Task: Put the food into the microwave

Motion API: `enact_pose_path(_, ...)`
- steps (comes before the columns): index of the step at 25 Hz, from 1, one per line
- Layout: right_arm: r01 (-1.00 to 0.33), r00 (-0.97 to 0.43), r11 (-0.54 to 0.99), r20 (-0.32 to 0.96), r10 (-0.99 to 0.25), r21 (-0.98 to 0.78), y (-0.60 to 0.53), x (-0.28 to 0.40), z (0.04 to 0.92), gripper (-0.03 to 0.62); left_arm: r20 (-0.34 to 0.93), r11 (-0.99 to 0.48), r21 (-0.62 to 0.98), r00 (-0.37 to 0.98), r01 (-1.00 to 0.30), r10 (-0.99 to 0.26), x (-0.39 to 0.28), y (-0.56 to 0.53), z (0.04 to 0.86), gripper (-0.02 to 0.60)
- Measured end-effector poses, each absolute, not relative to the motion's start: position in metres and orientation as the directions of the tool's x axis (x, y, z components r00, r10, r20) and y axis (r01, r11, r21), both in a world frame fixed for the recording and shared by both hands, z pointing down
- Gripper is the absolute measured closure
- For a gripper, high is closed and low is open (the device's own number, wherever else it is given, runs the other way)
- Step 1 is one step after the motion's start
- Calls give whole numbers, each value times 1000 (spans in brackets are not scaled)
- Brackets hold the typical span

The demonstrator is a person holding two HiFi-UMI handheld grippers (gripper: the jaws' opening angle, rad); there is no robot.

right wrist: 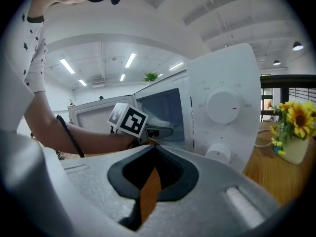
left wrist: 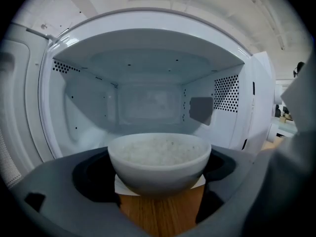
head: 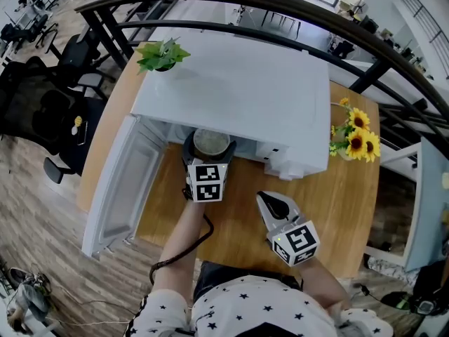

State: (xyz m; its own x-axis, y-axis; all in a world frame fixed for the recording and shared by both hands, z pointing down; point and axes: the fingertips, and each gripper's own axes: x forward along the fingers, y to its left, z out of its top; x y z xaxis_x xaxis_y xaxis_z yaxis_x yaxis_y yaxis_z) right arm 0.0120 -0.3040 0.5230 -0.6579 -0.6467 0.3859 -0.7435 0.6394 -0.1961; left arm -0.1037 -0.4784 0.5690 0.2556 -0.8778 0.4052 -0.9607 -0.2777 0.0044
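Observation:
A white bowl of rice point(head: 211, 140) hangs at the mouth of the white microwave point(head: 238, 90), with my left gripper point(head: 210, 151) shut on its sides. In the left gripper view the bowl point(left wrist: 159, 154) sits between the dark jaws just in front of the bare cavity point(left wrist: 148, 102), above the wooden table. The microwave door point(head: 123, 188) stands swung open to the left. My right gripper point(head: 265, 197) hovers over the table in front of the microwave's right side, jaws shut on nothing point(right wrist: 154, 149). It faces the control panel point(right wrist: 223, 106).
A small green plant point(head: 163, 53) stands on the microwave's back left corner. A vase of sunflowers point(head: 356, 139) is on the table to the right. The wooden table point(head: 344, 209) ends close behind the grippers. Office chairs stand at the left.

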Motion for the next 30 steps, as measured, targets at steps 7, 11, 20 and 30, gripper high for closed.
enact_pose_path(7, -745, -656, 638, 390, -646, -197, -305, 12, 524, 588, 424, -275, 2, 250, -961, -871, -103, -488, 576, 75)
enact_pose_path(11, -747, -654, 636, 392, -647, -197, -307, 14, 525, 588, 429, -276, -15, 243, -961, -870, -102, -497, 577, 75)
enact_pose_path(20, -741, -661, 640, 393, -640, -205, -305, 12, 527, 589, 479, -274, -43, 221, -961, -849, -102, -508, 584, 75)
enact_pose_path(30, -738, -665, 643, 382, -641, -206, -303, 7, 524, 589, 549, -279, -18, 223, -960, -805, -102, -512, 588, 75)
